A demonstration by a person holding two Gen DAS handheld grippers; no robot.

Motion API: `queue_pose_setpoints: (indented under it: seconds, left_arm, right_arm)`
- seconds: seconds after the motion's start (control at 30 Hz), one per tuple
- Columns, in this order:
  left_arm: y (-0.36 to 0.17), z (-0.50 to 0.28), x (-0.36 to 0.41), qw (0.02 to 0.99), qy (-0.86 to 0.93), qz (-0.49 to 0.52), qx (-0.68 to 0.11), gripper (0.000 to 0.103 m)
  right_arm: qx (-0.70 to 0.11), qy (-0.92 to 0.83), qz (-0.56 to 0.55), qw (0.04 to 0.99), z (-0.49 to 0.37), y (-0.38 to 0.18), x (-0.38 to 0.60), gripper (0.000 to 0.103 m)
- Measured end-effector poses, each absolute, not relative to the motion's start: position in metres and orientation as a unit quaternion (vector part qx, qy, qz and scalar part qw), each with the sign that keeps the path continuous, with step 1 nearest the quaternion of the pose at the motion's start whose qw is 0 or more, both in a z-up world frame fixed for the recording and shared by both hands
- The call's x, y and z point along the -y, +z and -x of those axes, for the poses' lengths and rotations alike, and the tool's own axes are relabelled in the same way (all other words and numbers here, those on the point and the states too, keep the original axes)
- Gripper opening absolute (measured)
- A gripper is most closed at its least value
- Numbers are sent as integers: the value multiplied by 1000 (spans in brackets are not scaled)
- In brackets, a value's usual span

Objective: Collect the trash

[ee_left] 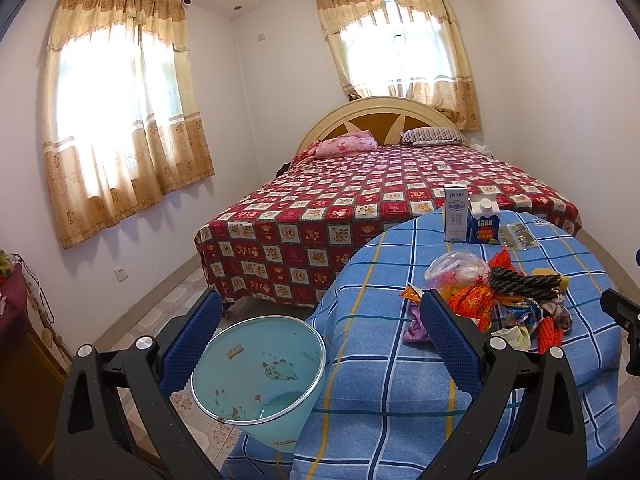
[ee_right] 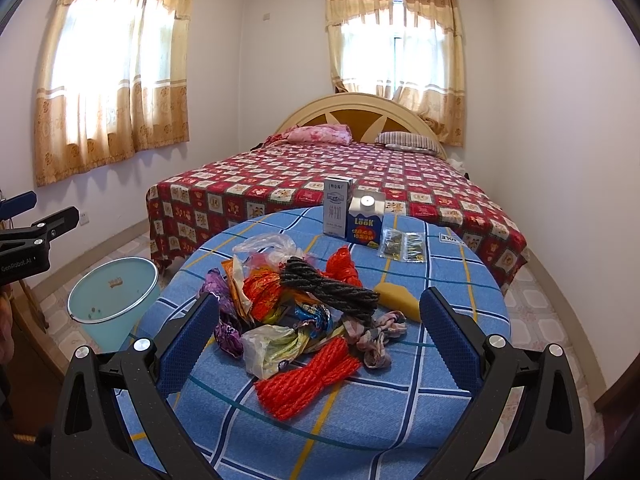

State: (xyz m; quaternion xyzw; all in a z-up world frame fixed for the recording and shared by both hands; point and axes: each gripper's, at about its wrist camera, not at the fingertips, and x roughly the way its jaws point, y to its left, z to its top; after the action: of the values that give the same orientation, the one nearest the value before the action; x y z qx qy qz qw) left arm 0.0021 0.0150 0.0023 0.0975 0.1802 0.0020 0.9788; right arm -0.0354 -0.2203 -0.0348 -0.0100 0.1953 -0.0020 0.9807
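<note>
My left gripper (ee_left: 320,340) spread wide, empty, above pale blue bin (ee_left: 260,376) on floor just beside tabletop (ee_left: 380,380). Trash pile (ee_right: 304,308) mid-tabletop: purple wrapper (ee_right: 224,320), orange wrappers (ee_right: 262,292), dark rope coil (ee_right: 328,290), red rope bundle (ee_right: 308,376), yellow sponge (ee_right: 396,300). My right gripper (ee_right: 320,340) spread wide, empty, over pile. Two cartons (ee_right: 352,216) upright at far edge.

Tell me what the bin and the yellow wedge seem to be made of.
Bin: probably thin translucent plastic, pale teal, glossy rim, printed figures showing through. Yellow wedge: looks like sponge or foam, matte and slightly porous, though it could be something else.
</note>
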Motion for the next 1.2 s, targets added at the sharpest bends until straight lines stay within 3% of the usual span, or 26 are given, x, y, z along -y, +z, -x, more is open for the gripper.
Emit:
queue_pose_setpoints:
  seconds: [0.53, 0.73, 0.97, 1.2]
  left_arm:
    - [-4, -5, -16, 978, 4, -98, -183, 97]
    - [-37, -25, -10, 971, 8, -105, -214, 97]
    - [-97, -61, 1, 948, 2, -100, -302, 97]
    - [-103, -63, 37, 948, -23, -98, -303, 97]
  right_arm:
    - [-199, -8, 7, 980, 32, -42, 225, 98]
    - [-219, -29, -4, 975, 19, -61, 245, 98]
    - [-241, -75, 7, 968, -1, -95, 275, 98]
    - [-261, -102, -11, 960, -13, -125, 300, 98]
